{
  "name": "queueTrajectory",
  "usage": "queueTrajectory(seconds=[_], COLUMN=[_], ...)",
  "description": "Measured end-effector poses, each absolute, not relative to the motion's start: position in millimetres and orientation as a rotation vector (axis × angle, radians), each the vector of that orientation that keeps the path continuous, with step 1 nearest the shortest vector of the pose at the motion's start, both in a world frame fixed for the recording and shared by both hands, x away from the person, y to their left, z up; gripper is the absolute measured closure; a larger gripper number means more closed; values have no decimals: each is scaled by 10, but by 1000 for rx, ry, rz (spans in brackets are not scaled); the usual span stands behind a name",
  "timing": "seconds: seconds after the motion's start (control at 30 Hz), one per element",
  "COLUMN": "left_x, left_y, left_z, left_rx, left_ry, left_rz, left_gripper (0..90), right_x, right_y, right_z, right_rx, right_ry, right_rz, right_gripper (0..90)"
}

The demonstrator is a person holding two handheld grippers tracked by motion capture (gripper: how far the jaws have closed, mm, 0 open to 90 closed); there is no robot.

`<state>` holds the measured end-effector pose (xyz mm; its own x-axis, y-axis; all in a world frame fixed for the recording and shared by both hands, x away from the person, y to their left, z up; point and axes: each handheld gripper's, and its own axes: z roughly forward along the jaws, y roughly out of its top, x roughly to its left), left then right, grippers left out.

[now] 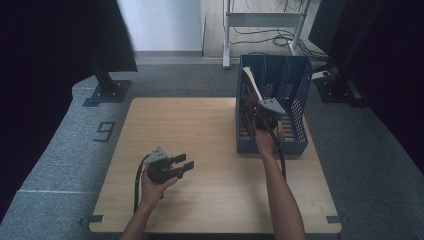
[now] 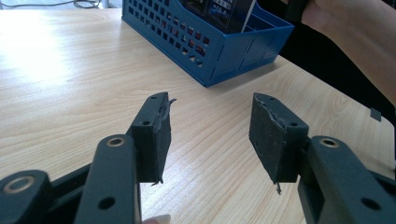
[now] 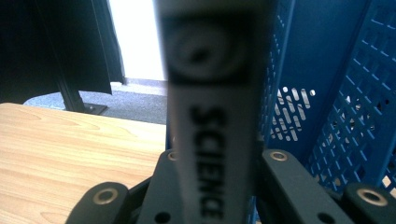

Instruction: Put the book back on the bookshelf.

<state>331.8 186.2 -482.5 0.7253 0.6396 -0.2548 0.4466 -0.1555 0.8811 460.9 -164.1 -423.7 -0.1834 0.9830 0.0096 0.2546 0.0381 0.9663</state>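
A blue slotted file rack (image 1: 295, 85) stands on the right half of the wooden table (image 1: 200, 125). A book (image 1: 251, 82) leans tilted in its leftmost slot, and my right gripper (image 1: 262, 115) is shut on it from the near side. In the right gripper view the white spine of the book (image 3: 210, 116) reads "SCIENCE" and stands clamped between the jaws of the right gripper (image 3: 215, 168), with the rack wall (image 3: 327, 70) just behind. My left gripper (image 1: 186, 162) hovers over the table's near left, open and holding nothing. In its own view the left gripper (image 2: 210, 121) points toward the rack (image 2: 233, 51).
A black stand with a flat base (image 1: 107, 87) sits on the grey floor behind the table's left corner. White frame legs (image 1: 227, 35) and cables lie farther back. Dark equipment (image 1: 340, 85) stands beyond the rack on the right. A "9" mark (image 1: 104, 131) is left of the table.
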Motion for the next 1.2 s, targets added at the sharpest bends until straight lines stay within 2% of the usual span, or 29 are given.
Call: queueTrajectory(seconds=[0.6, 1.2], left_x=[3331, 3351], left_y=[1899, 2000], left_z=[-4829, -4840], left_rx=[1787, 1763], left_ry=[864, 890], left_rz=[214, 210], left_gripper=[486, 486], right_x=[4675, 4988], right_y=[-1733, -1596], right_z=[-4235, -4180], right_rx=[1307, 1282], right_ry=[1461, 1345], right_rz=[1264, 1320], right_gripper=[814, 814])
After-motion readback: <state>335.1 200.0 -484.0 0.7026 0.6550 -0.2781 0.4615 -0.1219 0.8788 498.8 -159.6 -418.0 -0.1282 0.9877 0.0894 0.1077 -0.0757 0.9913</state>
